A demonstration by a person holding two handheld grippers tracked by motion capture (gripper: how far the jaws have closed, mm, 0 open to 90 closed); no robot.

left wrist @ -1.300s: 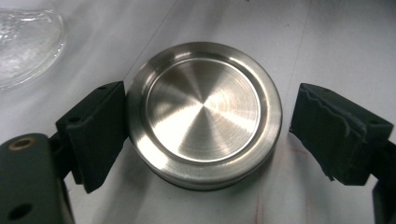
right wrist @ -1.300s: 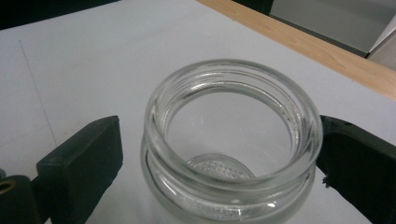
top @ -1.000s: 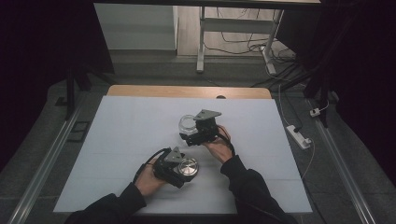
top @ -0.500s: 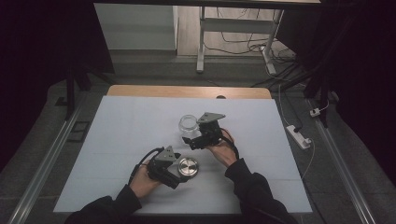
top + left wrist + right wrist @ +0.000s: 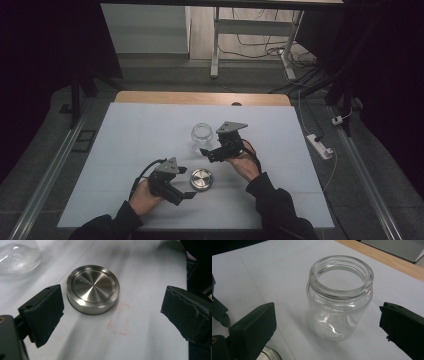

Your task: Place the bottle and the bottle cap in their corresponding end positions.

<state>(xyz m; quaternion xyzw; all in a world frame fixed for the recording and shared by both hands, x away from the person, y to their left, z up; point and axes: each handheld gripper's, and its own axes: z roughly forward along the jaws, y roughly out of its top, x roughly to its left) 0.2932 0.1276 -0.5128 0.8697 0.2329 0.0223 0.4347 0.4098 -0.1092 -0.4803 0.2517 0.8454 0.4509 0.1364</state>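
Observation:
A clear glass jar [image 5: 202,136] stands upright and lidless near the middle of the white table [image 5: 125,150]. Its round metal lid [image 5: 201,179] lies flat in front of it. My left gripper [image 5: 186,183] sits just left of the lid, open, with the lid beyond its pads and untouched. In the left gripper view the lid [image 5: 92,288] lies ahead between the wide-spread pads [image 5: 43,312]. My right gripper [image 5: 207,154] is open just right of the jar. In the right gripper view the jar [image 5: 339,297] stands between the spread jaws, touching neither.
A bare wooden strip [image 5: 200,98] runs along the table's far edge. A white power strip [image 5: 320,146] lies off the table's right side. Faint red marks [image 5: 120,326] show on the surface near the lid. A corner of the jar [image 5: 17,256] shows in the left gripper view.
My left gripper has drawn back to the left, away from the lid, which stays put. My right gripper has shifted slightly right, off the jar, which now stands fully in sight.

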